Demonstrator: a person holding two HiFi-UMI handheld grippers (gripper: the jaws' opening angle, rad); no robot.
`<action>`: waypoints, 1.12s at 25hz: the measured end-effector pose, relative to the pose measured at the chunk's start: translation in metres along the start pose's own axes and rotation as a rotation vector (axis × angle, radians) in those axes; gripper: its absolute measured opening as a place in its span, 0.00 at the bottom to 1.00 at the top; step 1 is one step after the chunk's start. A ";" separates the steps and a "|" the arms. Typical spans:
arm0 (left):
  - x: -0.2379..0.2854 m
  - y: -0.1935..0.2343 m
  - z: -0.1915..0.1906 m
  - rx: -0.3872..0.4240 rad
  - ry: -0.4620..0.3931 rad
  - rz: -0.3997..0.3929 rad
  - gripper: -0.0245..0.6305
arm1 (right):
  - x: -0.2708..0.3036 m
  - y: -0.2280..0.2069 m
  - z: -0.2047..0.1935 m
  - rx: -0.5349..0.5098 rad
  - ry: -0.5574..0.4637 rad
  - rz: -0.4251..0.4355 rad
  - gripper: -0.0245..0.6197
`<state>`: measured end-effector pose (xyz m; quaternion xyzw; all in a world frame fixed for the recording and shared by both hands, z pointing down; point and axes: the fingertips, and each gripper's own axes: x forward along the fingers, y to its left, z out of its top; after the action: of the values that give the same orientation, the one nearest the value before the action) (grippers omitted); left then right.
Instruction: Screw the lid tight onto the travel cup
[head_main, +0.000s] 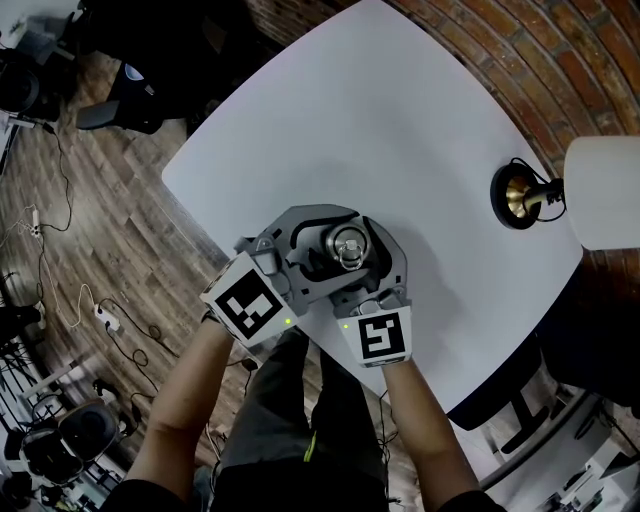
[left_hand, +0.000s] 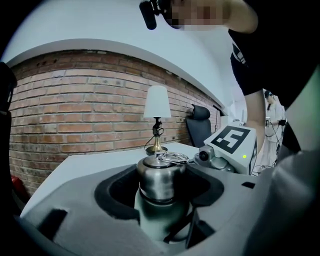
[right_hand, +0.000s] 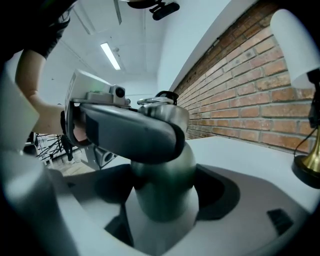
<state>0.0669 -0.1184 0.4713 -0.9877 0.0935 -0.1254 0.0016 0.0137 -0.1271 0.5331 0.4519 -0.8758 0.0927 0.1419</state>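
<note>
Just below the centre of the head view, the travel cup (right_hand: 165, 187) stands upright on the white table (head_main: 380, 120), near its lower edge and well apart from the lamp (head_main: 518, 196) at right. The left gripper (left_hand: 161, 192) is clenched round the steel lid (head_main: 347, 246) from the lower left. The right gripper (right_hand: 165, 200) grasps the cup's body underneath, coming in from below.
</note>
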 end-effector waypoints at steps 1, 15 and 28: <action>-0.003 0.003 -0.004 0.001 0.000 -0.009 0.45 | 0.005 0.002 -0.002 -0.001 0.003 0.000 0.59; -0.010 0.005 -0.012 -0.020 -0.049 0.002 0.45 | 0.012 0.009 -0.013 -0.097 0.073 -0.011 0.60; -0.022 0.011 -0.008 -0.120 -0.091 0.054 0.56 | -0.018 0.018 -0.011 -0.118 0.087 -0.008 0.60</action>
<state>0.0422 -0.1249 0.4737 -0.9877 0.1276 -0.0746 -0.0502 0.0111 -0.0998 0.5366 0.4420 -0.8709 0.0600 0.2065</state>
